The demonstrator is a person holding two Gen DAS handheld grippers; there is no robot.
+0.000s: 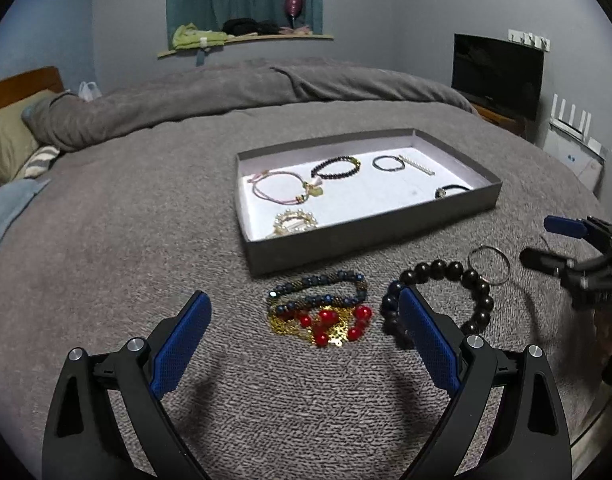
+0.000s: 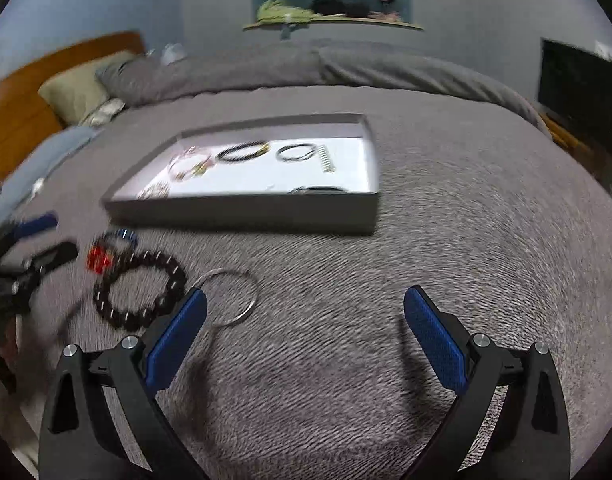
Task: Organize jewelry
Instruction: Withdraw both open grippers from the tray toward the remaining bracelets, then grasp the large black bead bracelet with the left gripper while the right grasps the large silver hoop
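Blue-padded fingers of the left gripper (image 1: 304,312) fill the foreground of the left wrist view, spread wide and holding nothing, above a grey blanket (image 1: 126,240). Between them, farther off, lies a tangle of a blue bead bracelet (image 1: 317,290) over a gold chain with red beads (image 1: 329,326). Just to the right, touching the right finger's outline, sits a ring of large dark beads (image 1: 445,292), and a thin metal hoop (image 1: 489,264) overlaps its far edge. Behind these, a shallow grey tray (image 1: 377,236) already holds several bracelets.

The right gripper (image 2: 306,308) is also wide open and empty in its own blurred view, with the hoop beside its left finger.

The loose pieces look light. The chain seems limp and likely to snag or trail, so pinching the bunched middle should suit it. The dark beads appear smooth and may slip; gripping across one side of the ring seems safest.
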